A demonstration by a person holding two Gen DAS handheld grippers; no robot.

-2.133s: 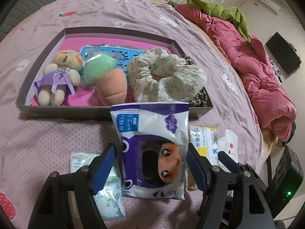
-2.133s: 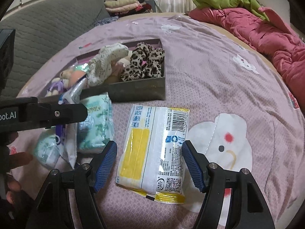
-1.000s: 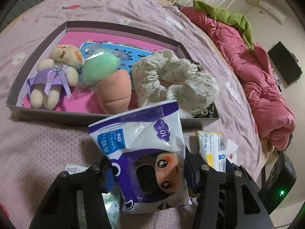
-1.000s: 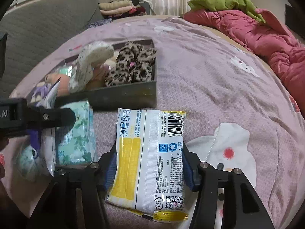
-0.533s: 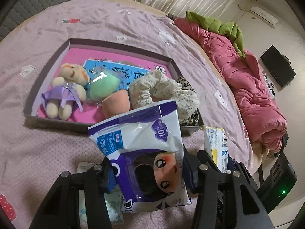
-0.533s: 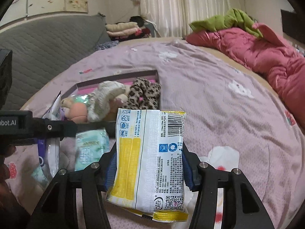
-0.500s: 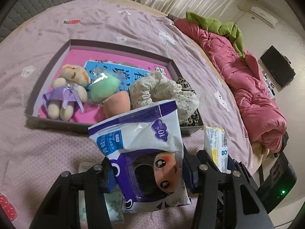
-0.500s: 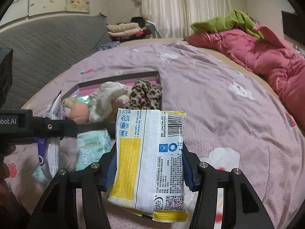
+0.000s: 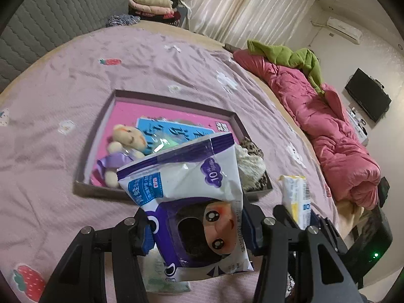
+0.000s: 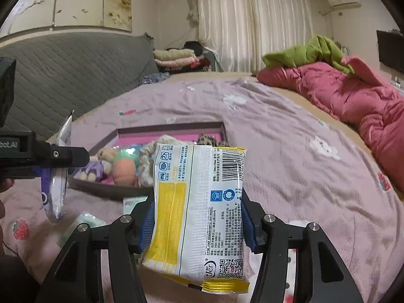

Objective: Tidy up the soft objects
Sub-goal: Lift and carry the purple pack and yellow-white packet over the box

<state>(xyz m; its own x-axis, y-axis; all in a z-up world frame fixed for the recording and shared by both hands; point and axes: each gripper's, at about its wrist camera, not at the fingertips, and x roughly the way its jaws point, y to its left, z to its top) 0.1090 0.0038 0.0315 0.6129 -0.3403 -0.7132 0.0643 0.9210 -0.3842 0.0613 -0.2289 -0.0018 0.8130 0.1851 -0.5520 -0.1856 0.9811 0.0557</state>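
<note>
My left gripper (image 9: 199,229) is shut on a purple and white wipes pack (image 9: 192,189) and holds it in the air in front of the shallow box (image 9: 101,128). My right gripper (image 10: 197,219) is shut on a yellow and white tissue pack (image 10: 199,212), also lifted above the bed. The box (image 10: 171,127) has a pink floor and holds a plush bear (image 9: 126,139), a plush carrot (image 10: 123,170), a floral scrunchie (image 9: 250,161) and a leopard scrunchie (image 10: 209,140). The left gripper and its pack (image 10: 54,186) show at the left of the right wrist view.
A green tissue pack (image 9: 161,277) lies on the purple bedsheet (image 9: 63,80) under the left gripper; it also shows in the right wrist view (image 10: 83,222). A pink quilt (image 9: 335,131) lies along the right side. A grey quilted headboard (image 10: 75,75) stands behind.
Both grippers closed on their packs and lifted them off the bed. Both have risen further and tilted up, so the box looks smaller and farther.
</note>
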